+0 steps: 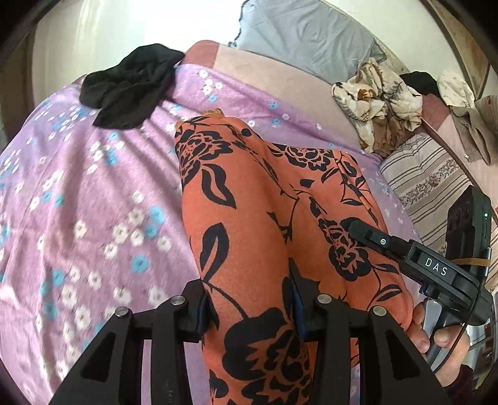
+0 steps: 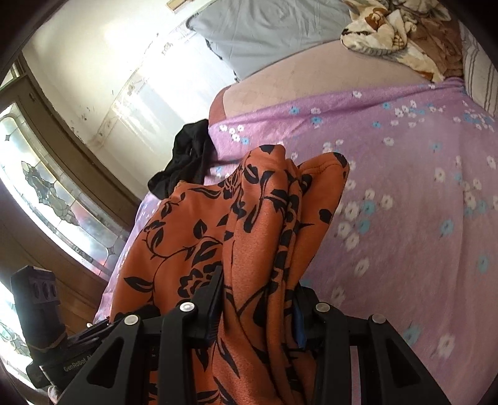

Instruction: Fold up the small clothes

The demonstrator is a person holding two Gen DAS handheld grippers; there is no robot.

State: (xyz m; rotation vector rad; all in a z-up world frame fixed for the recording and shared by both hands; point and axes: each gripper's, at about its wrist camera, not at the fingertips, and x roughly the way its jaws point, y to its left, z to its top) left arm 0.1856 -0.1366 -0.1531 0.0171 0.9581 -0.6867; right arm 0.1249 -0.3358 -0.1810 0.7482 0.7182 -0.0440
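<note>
Orange garment (image 1: 249, 202) clenched in both claws, left (image 1: 249, 311) and right (image 2: 255, 311); long axis toward 12 o'clock over bed (image 1: 77, 202).

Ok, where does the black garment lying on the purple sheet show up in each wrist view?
Left wrist: the black garment lies upper left, on the far edge of the purple sheet, beyond the orange floral cloth.
Right wrist: it sits left of centre, at the sheet's edge, partly behind the orange cloth.
Shared landmark: the grey pillow at the top of both views.
</note>
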